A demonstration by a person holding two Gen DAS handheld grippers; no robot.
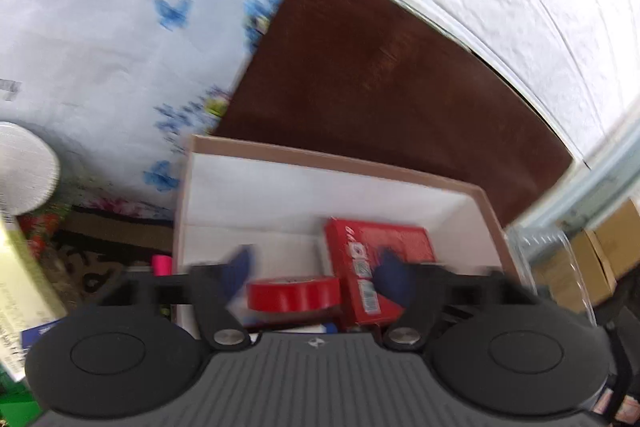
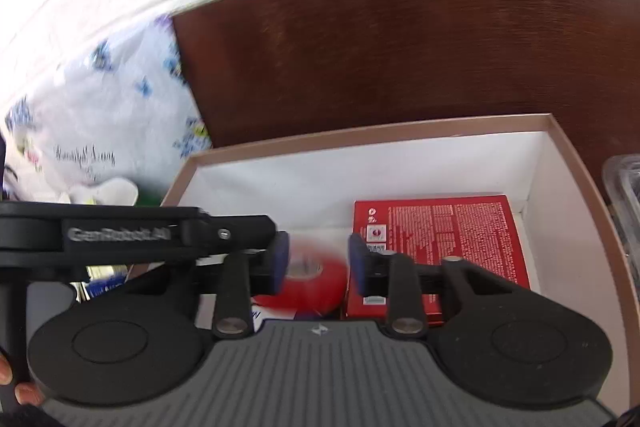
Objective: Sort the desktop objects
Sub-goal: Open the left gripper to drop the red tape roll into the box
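My biggest worry is the red tape roll [image 2: 316, 283]: it sits in the cardboard box [image 1: 340, 163] at about six o'clock, below and between both grippers, and because it is round, smooth and glossy, a stray nudge from a pad could tip it onto its edge and send it rolling across the white floor of the box or against the red carton [image 2: 440, 247] just beside it at three o'clock. The left gripper [image 1: 314, 267] has its jaws spread wide and released, nothing pressed between them; the right gripper [image 2: 318, 261] stands part open, its blue rubbery pads clear of the roll as far as the blur lets me judge. With the two grippers crowded over the same spot, I could also knock them together. The carton is flat, rectangular and print-covered; the box has thin brown rims, stiff walls, and rests on a dark wood-grain surface [image 2: 400, 47].
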